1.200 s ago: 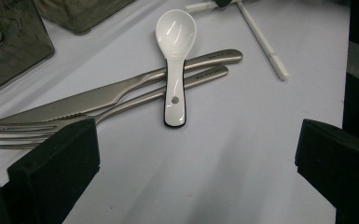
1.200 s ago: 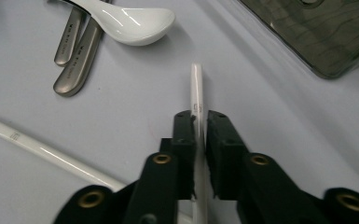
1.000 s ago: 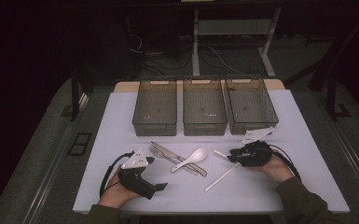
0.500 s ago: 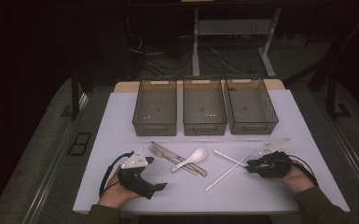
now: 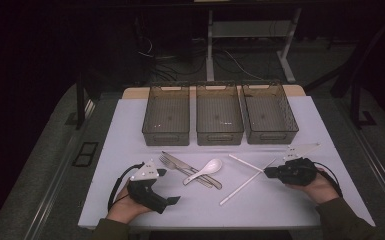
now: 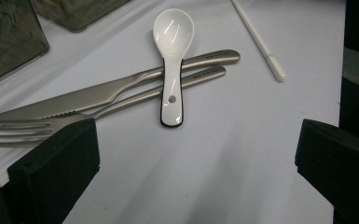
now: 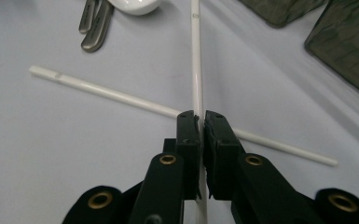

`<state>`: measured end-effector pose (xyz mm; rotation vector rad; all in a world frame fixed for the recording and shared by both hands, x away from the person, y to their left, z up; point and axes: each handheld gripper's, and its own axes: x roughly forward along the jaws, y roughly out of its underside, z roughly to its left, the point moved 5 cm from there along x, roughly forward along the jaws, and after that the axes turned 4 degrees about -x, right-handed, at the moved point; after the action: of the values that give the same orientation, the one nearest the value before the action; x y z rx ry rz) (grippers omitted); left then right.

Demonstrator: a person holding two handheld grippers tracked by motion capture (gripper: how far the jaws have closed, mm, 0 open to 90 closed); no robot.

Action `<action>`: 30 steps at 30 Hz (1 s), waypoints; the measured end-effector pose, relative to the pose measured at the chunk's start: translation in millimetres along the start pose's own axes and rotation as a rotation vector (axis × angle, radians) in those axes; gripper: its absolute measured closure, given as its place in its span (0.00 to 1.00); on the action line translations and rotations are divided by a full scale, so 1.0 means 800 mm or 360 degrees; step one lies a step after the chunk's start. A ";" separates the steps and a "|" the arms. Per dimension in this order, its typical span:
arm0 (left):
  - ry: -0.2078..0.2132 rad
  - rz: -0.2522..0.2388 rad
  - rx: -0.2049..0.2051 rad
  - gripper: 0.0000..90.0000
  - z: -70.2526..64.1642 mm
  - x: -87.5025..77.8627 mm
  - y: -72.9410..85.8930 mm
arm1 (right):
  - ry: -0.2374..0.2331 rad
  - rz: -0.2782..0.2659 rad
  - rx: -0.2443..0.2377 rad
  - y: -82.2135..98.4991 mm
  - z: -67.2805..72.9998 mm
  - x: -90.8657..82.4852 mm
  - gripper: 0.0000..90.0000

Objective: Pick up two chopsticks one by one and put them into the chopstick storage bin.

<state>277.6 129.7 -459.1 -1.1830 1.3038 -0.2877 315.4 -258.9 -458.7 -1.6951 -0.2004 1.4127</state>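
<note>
**Right gripper (image 7: 200, 119), nearest.** Just closing over the last moment, and now pinched to a thin slit on one white chopstick (image 7: 196, 70). Grips it near its hind end, with most of the shaft running straight ahead out of the jaws and a short stub trailing back between them. Sits further to the person's right than a second ago, and with that shift the held chopstick lies swung into line with the jaws.

**Just beyond the right jaw tips.** Crossed by the second chopstick (image 7: 102, 92), lying free on the table (image 5: 130, 130). Slants from far ahead on the left to close by on the right, and passes under or against the held one; contact not resolvable.

**Further ahead of the right jaws, to the left.** Handle ends of a knife (image 6: 121, 88) and a fork (image 6: 23, 128), with a white spoon (image 6: 172, 56) laid across both handles.

**Left gripper (image 6: 198, 154).** Parked, jaws spread wide, nothing between them. Faces the spoon dead ahead, with the fork tines close to the left-hand jaw.

**Farthest.** Three dark mesh bins (image 5: 219, 117) in a row, well ahead of the left jaws and off to the right of the right jaws. Appear empty.

**Reading.** Grasp probably secured, lift not yet begun, so sorting of the cutlery into the bins judged barely started. Next move likely calls for raising the held chopstick clear of its partner without dragging it.
</note>
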 end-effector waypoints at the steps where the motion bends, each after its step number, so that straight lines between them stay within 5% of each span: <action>1: -0.0006 -0.0004 -0.0008 0.00 0.001 -0.001 0.001 | 0.0008 0.0001 0.0000 -0.003 0.000 -0.001 0.94; 14: -0.0055 -0.0015 -0.0017 0.00 0.004 -0.002 0.004 | 0.0038 -0.0121 0.0050 -0.076 0.004 0.004 0.94; 30: -0.0039 -0.0036 0.0002 0.00 0.001 0.001 0.001 | 0.0084 -0.0133 0.0087 -0.171 0.003 0.059 0.94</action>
<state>278.1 129.9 -459.8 -1.1978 1.2694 -0.2897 384.0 -148.0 -395.7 -1.6582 -0.1992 1.2994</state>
